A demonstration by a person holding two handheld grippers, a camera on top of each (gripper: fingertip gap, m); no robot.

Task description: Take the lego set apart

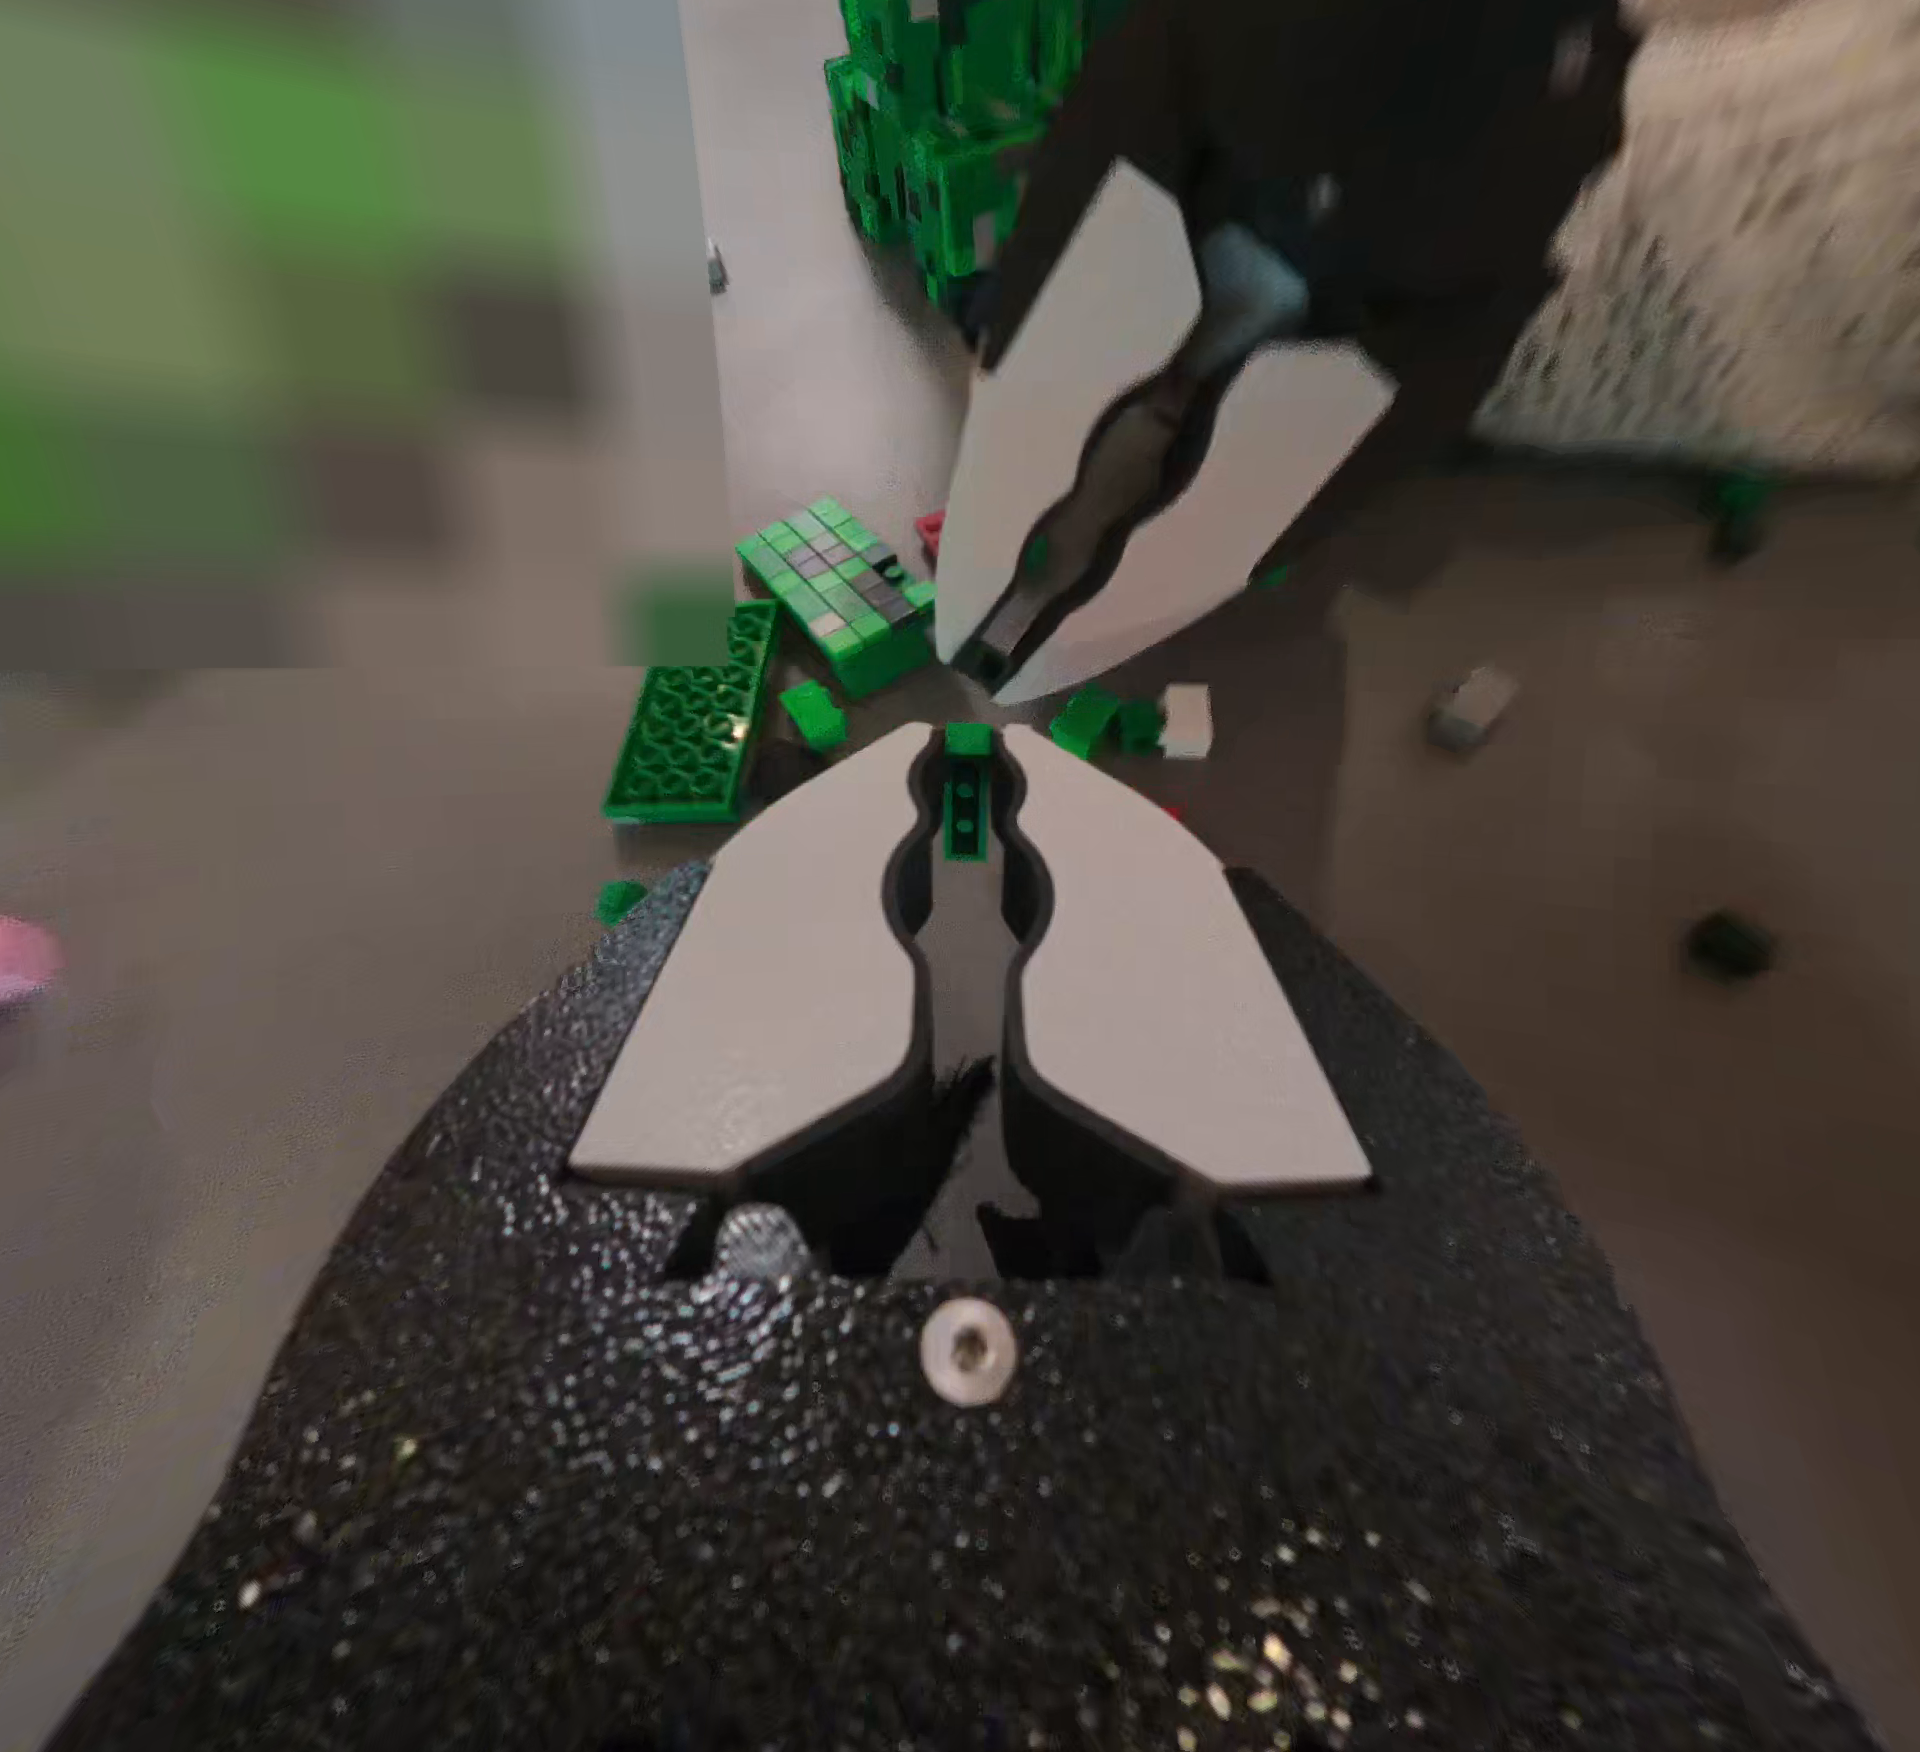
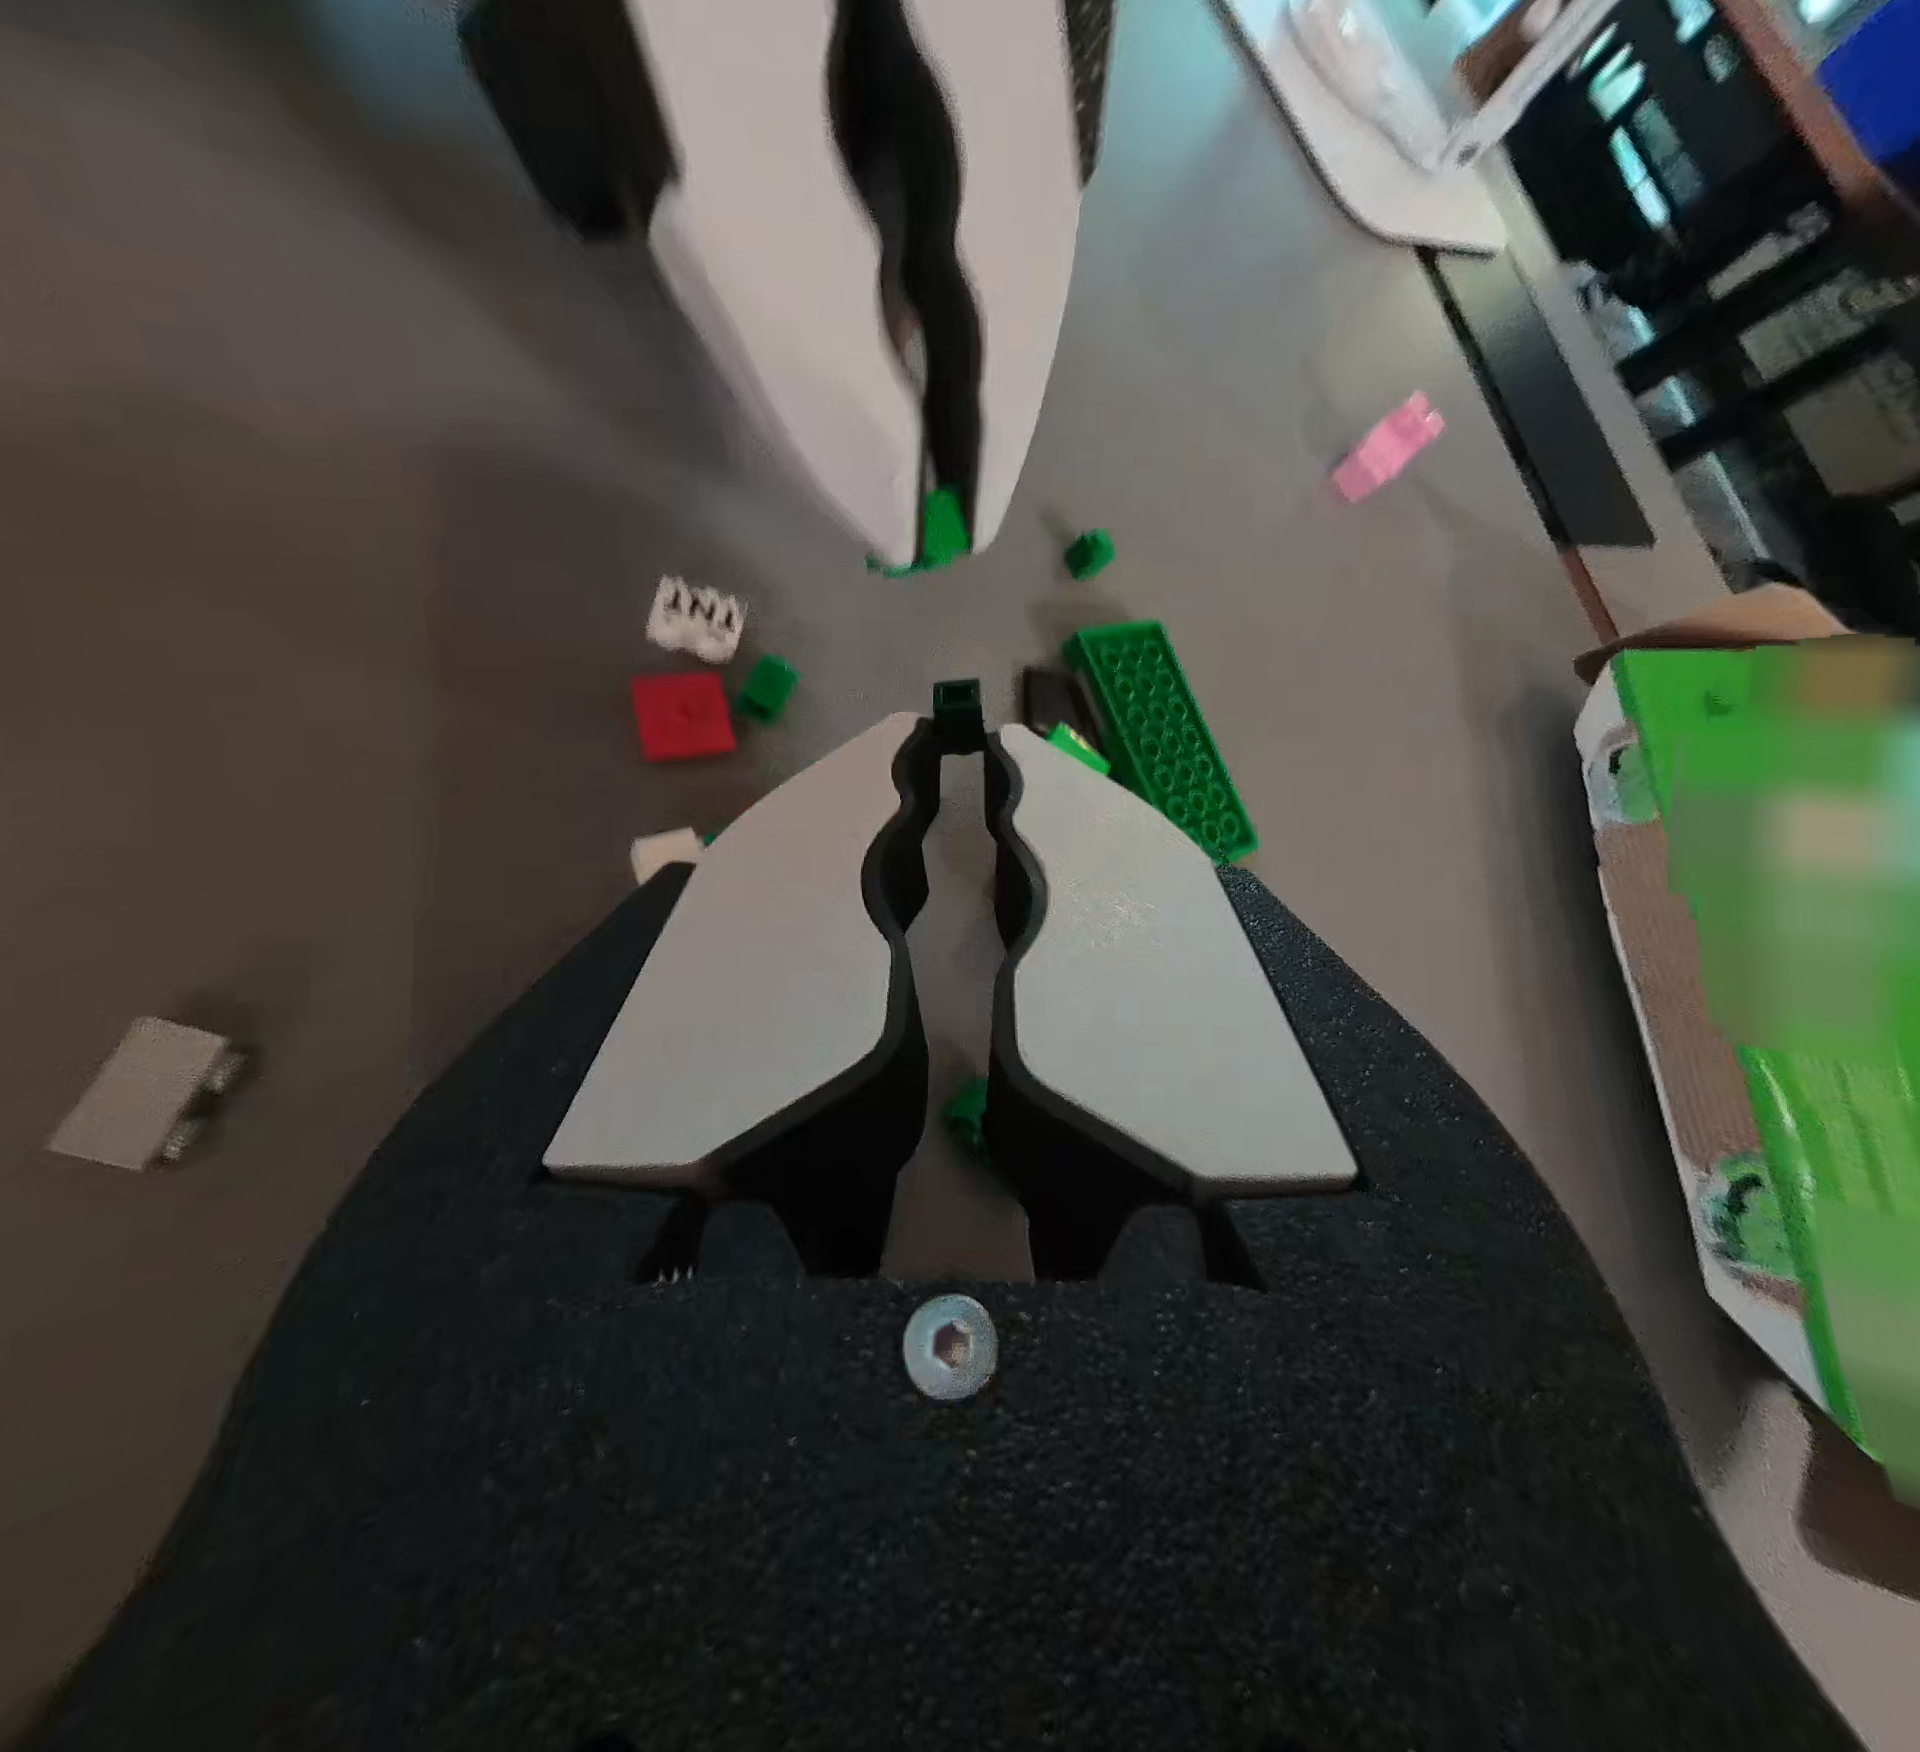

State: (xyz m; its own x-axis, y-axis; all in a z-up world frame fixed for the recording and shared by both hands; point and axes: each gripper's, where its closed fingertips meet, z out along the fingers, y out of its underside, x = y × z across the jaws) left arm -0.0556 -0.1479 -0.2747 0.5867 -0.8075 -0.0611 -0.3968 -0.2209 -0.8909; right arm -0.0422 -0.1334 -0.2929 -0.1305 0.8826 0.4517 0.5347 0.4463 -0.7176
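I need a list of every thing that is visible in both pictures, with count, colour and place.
Lego figure: one, green with grey squares, standing far on the table.
Tiled lego block: one, green and grey, lying mid-table.
Long lego plate: one, green, underside up, beside the block.
Red square plate: one, on the table.
White brick: one, near the red plate.
Pink brick: one, farther off.
Grey piece: one, apart.
Small loose green bricks: several, scattered.
Box: one, green and cardboard, at the table edge.
Left gripper: holds a bright green brick.
Right gripper: holds a dark green brick.
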